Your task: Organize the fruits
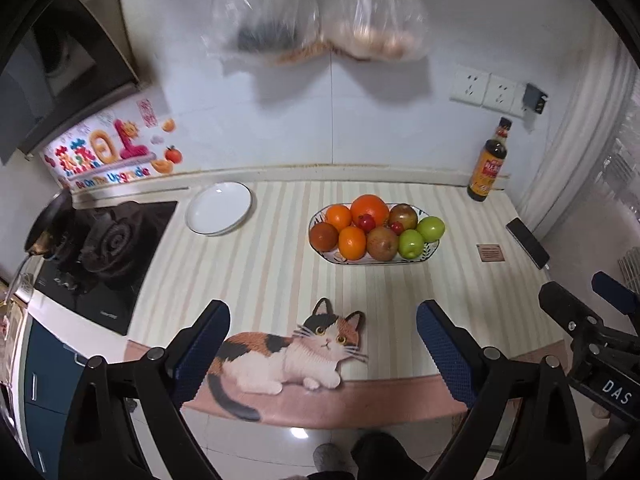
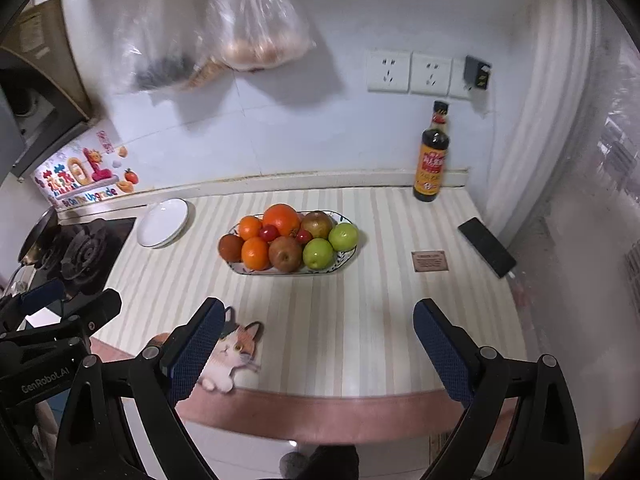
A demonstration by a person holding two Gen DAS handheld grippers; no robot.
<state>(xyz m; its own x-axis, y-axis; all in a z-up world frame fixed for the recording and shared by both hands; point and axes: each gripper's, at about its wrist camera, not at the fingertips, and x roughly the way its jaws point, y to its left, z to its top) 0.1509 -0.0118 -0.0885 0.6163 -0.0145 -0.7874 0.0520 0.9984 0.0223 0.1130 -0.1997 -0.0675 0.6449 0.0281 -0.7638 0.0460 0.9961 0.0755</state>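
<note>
1. the two plastic bags [image 1: 320, 20] hanging on the wall are smeared with blur, and i can't tell what's inside them.
2. my left gripper [image 1: 322, 330] covers part of the cat-shaped mat [image 1: 288, 352]; from the right wrist only its head shows.
3. the small brown card [image 2: 429, 261] has print too tiny for me to read.
4. the bottle [image 2: 432, 156] label is unreadable too.
5. the bowl [image 1: 424, 254] is mostly buried under fruit, so i see only its rim.
6. the pan [image 1: 46, 216] beside the stove is partly hidden at the edge.
</note>
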